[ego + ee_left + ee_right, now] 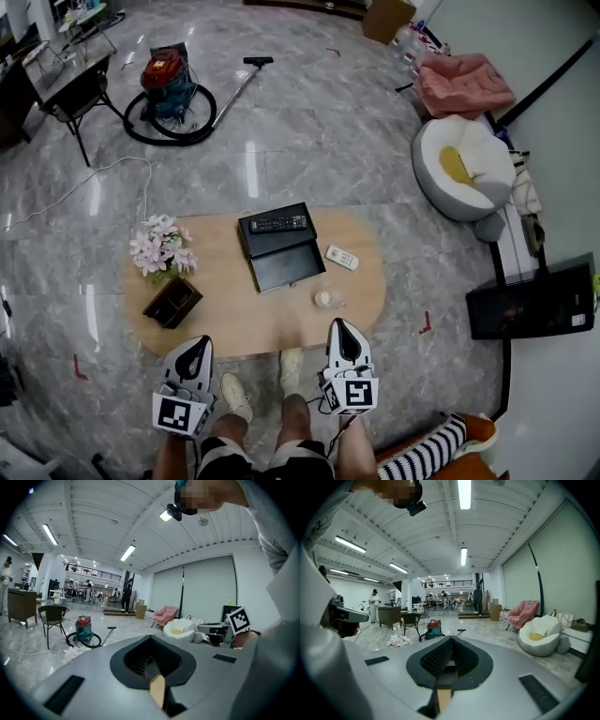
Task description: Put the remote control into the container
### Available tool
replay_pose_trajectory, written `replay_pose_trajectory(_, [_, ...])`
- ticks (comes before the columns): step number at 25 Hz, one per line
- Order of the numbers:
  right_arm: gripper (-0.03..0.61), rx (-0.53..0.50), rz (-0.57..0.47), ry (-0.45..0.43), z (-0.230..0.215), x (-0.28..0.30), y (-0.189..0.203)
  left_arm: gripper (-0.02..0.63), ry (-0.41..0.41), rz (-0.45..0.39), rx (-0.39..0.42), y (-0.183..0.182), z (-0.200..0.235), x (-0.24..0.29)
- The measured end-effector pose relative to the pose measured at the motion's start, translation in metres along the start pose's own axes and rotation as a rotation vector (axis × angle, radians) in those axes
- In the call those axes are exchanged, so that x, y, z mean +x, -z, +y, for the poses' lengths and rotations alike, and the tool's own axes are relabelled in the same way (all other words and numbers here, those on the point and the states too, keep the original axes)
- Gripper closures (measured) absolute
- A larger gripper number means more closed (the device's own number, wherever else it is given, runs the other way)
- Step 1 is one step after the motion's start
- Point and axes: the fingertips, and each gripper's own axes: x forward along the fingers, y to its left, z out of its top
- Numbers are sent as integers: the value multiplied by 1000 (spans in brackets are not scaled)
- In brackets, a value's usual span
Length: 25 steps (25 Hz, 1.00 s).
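1. Your right claw (pixel 343 325) has its jaws pressed together with nothing between them. It hovers at the near edge of the surface (pixel 225 323) and points across it, so no pickup looks to be under way yet.
2. Your left claw (pixel 199 343) is closed and empty too, held about level with the right one and just short of the same edge. It reads as a ready pose.
3. Just ahead of the right claw sits a small clear object (pixel 325 300). Beyond that, a little to the right, a white remote control (pixel 341 257) lies flat on the surface, outside the container.
4. Ahead and to the left of the right claw, the black container (pixel 289 268) stands open side up, so a remote can go in from above.
5. On its far section, seemingly a lid, rests a black remote control (pixel 278 224). Which remote the task means isn't clear.
6. Ahead of the left claw stand a brown box (pixel 172 302) and flowers (pixel 161 246), off to the side of any route to the container.
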Motion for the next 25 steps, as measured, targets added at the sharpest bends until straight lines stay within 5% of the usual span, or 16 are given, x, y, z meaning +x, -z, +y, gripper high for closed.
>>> replay_pose_trajectory(10, [568, 4, 55, 58, -124, 24, 39, 606, 37, 20, -46, 13, -47, 98])
replay_pose_trajectory(25, [568, -86, 241, -134, -202, 125, 110, 606, -53, 146, -81, 46, -74, 194])
